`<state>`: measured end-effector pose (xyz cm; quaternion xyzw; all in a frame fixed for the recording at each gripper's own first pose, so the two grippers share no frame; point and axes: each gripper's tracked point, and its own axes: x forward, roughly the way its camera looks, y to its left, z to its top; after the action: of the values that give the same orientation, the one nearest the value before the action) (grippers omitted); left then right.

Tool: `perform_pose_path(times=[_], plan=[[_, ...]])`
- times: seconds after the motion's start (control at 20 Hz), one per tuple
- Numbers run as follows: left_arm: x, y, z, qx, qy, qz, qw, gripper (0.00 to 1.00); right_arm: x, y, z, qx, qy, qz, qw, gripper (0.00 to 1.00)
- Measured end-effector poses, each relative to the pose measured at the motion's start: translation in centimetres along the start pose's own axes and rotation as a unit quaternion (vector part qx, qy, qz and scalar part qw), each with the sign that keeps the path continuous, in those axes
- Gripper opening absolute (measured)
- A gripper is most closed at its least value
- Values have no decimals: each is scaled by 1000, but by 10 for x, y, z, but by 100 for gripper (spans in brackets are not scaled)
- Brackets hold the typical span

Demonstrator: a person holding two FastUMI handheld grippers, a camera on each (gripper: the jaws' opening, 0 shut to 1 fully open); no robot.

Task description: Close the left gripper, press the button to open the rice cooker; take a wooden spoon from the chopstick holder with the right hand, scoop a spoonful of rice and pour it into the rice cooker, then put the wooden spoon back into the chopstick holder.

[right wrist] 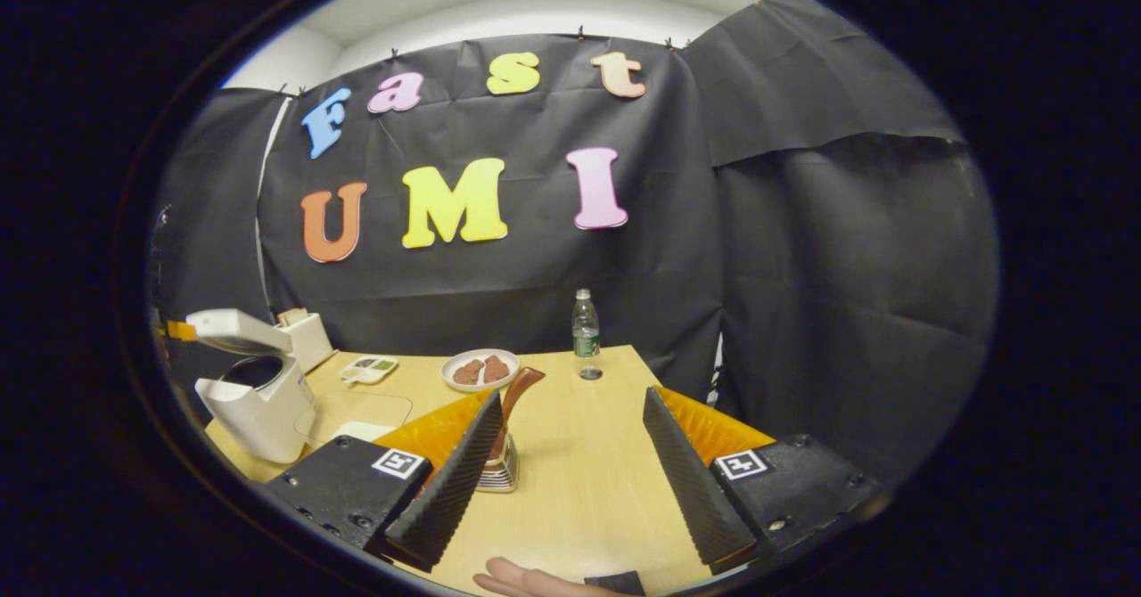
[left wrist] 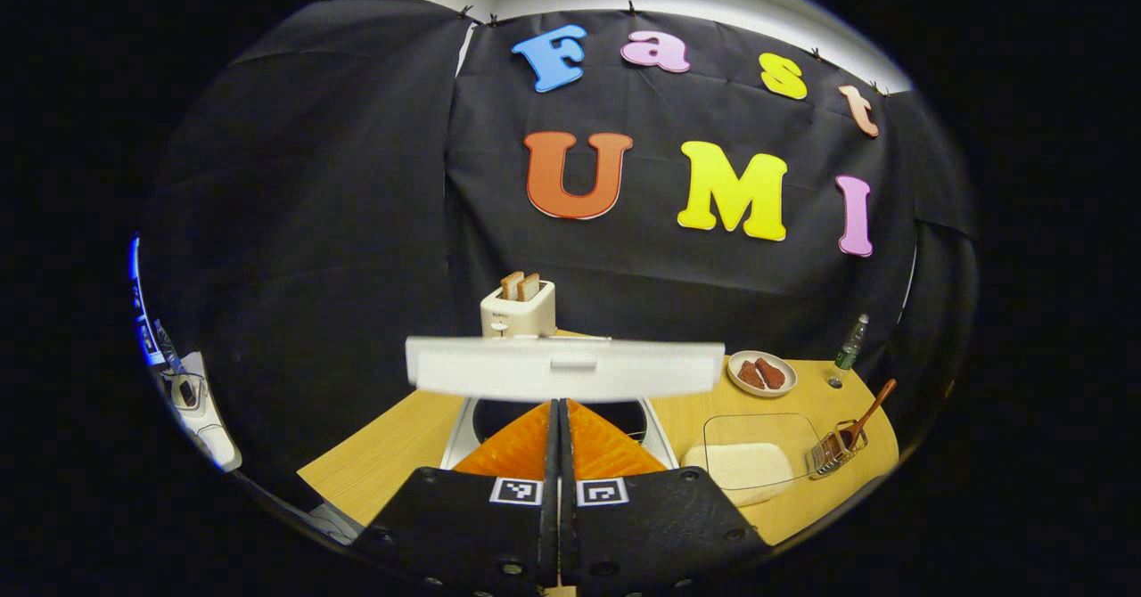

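With rice cooker (right wrist: 258, 401) lid already up, landmark set: cooker at table's (right wrist: 579, 481) left end. Left gripper (left wrist: 559, 437) jaws clenched, empty, just before cooker. Wooden spoon (right wrist: 515, 396) stands in chopstick holder (right wrist: 499, 472), right of cooker; rice container (left wrist: 753, 454) between. Right gripper (right wrist: 570, 463) jaws released, spoon beside one finger. Risk: off-centre closing tips holder.

White rice cooker (right wrist: 258, 405) stands lid-up on the table's left; wooden spoon (right wrist: 513, 401) leans in the chopstick holder (right wrist: 499, 474)
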<state>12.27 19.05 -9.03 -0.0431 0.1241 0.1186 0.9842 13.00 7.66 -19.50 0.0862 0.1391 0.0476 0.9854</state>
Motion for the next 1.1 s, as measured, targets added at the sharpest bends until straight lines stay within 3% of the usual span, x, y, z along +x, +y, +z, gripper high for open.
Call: perform_pose_path(times=[0.1,0.15,0.25,0.35,0.4,0.85,1.1], plan=[[-17,-10,3,14,-11,-11,1000,23,6,2,-1,5,-7,1,1000,100],[-26,-12,5,26,-19,-9,999,24,12,3,-1,14,-10,1,1000,100],[-43,-21,8,43,-40,-18,998,38,28,12,-19,20,12,12,1000,100],[-62,-35,3,55,-53,-40,996,66,41,16,-27,31,26,22,999,100],[-71,-40,3,59,-58,-45,996,97,48,16,-28,36,23,23,999,100],[-125,-60,-10,36,-93,-82,992,97,108,35,-57,78,39,47,995,100],[-130,-46,-30,18,-78,-75,994,97,151,63,-80,98,74,69,990,100]])
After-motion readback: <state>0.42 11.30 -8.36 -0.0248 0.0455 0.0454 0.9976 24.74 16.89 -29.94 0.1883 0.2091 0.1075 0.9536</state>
